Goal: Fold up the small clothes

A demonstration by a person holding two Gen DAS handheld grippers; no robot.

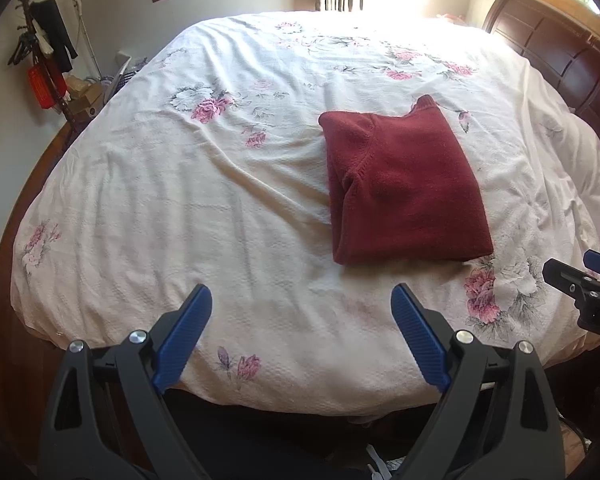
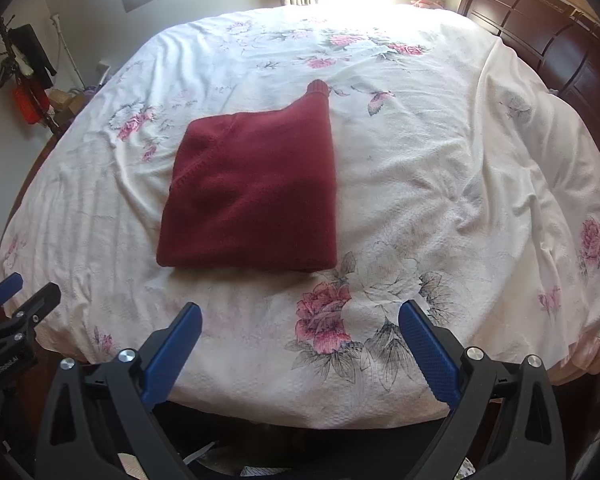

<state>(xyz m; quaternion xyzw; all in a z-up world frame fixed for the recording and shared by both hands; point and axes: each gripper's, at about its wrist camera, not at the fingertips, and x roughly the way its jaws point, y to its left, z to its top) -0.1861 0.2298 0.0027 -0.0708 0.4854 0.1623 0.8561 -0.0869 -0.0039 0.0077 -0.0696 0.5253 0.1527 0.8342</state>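
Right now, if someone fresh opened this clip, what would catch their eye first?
The dark red sweater, folded into a neat square, lies alone in the middle of the flowered bedspread. Next come the two hand-held grippers at the near edge of the bed: the left hand-held gripper and the right hand-held gripper, both open and touching nothing. Bright window light washes out the far side.

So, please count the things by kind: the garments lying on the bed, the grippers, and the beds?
Folded dark red sweater: 1
Grippers: 2, the left gripper and the right gripper, both open and empty
Bed with floral cover: 1
Total: 4
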